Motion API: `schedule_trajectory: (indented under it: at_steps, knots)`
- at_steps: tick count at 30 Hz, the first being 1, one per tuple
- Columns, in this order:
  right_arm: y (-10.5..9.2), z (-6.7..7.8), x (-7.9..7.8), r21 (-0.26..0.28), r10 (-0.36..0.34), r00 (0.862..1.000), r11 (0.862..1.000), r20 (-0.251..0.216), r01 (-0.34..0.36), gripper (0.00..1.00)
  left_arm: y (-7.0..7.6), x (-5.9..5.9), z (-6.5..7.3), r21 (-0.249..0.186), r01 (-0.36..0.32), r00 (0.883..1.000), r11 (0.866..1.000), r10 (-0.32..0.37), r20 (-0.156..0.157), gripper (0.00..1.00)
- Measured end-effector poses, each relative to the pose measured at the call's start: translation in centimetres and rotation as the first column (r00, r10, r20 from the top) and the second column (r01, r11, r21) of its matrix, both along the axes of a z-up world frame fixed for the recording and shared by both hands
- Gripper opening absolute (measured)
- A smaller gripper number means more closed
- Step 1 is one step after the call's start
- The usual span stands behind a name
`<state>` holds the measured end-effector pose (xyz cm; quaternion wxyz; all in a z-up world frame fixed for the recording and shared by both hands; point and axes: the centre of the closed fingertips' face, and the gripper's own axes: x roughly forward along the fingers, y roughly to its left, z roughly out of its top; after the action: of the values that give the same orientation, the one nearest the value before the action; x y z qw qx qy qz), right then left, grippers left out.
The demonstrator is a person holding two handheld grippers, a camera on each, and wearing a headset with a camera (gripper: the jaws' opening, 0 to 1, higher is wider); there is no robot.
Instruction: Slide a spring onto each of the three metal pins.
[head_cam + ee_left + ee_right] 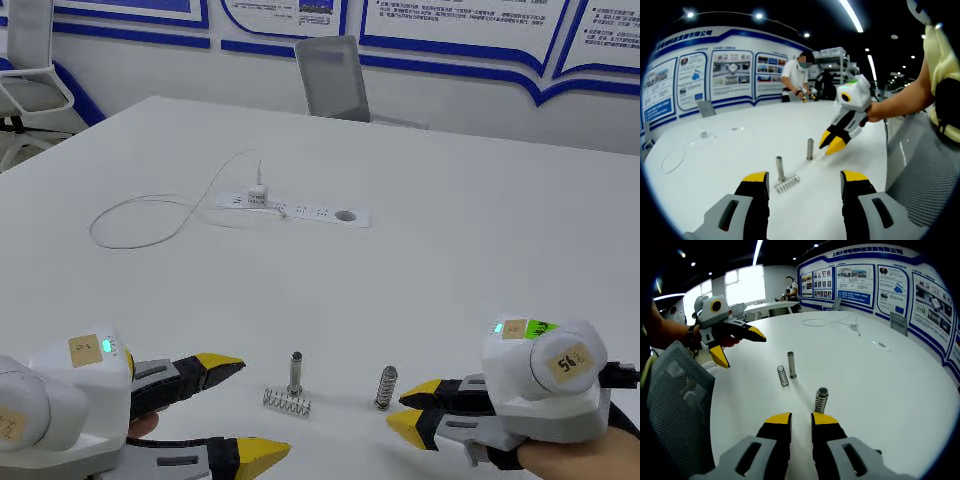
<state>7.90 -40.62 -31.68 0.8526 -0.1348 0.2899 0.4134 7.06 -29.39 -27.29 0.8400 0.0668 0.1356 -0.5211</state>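
A bare metal pin [296,372] stands upright on the white table [450,230], and a loose spring [286,401] lies flat at its foot. To the right stands a second pin [386,387] with a spring around it. My left gripper [245,408] is open wide just left of the loose spring [787,183] and the bare pin [779,168], holding nothing. My right gripper [405,410] has only a narrow gap between its jaws, which are empty, and it points at the sprung pin [821,400] from close by.
A white power strip [295,211] with a plugged-in charger and a looping white cable [150,215] lies at mid-table. Grey chairs [335,78] stand at the far edge. A mesh chair back [920,165] is beside me.
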Motion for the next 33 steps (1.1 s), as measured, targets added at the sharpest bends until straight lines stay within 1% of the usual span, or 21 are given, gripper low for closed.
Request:
schedule_trajectory:
  at_steps: [7,13,18,20,26,30,33]
  knots:
    - [2.0,0.2,-0.3,0.009,0.046,0.999,0.999,0.001,-0.046,0.16,-0.1,0.1,0.3,0.001,0.002,1.0,1.0,-0.002,0.006,0.59]
    - [4.4,0.5,0.2,0.015,0.088,0.996,0.996,0.014,-0.088,0.16,0.0,0.1,0.4,0.004,-0.001,1.0,1.0,0.001,0.008,0.59]
    - [6.4,-0.3,0.7,0.003,0.119,0.993,0.993,0.014,-0.119,0.17,0.2,0.0,0.4,0.006,-0.006,1.0,1.0,0.006,0.007,0.59]
    - [6.9,-0.6,1.0,-0.001,0.12,0.993,0.993,0.015,-0.12,0.17,0.3,-0.1,0.4,0.008,-0.007,1.0,1.0,0.007,0.007,0.59]
    - [7.4,-1.2,2.0,-0.016,0.111,0.993,0.994,0.03,-0.111,0.18,0.5,-0.1,0.3,0.012,-0.011,1.0,1.0,0.011,0.004,0.58]
    - [7.8,-1.5,2.3,-0.028,0.118,0.993,0.993,0.031,-0.117,0.19,0.5,-0.1,0.2,0.014,-0.009,1.0,1.0,0.009,0.003,0.58]
    - [8.1,-1.9,2.8,-0.04,0.121,0.992,0.992,0.029,-0.12,0.19,0.3,-0.1,0.2,0.012,-0.008,1.0,1.0,0.008,0.003,0.58]
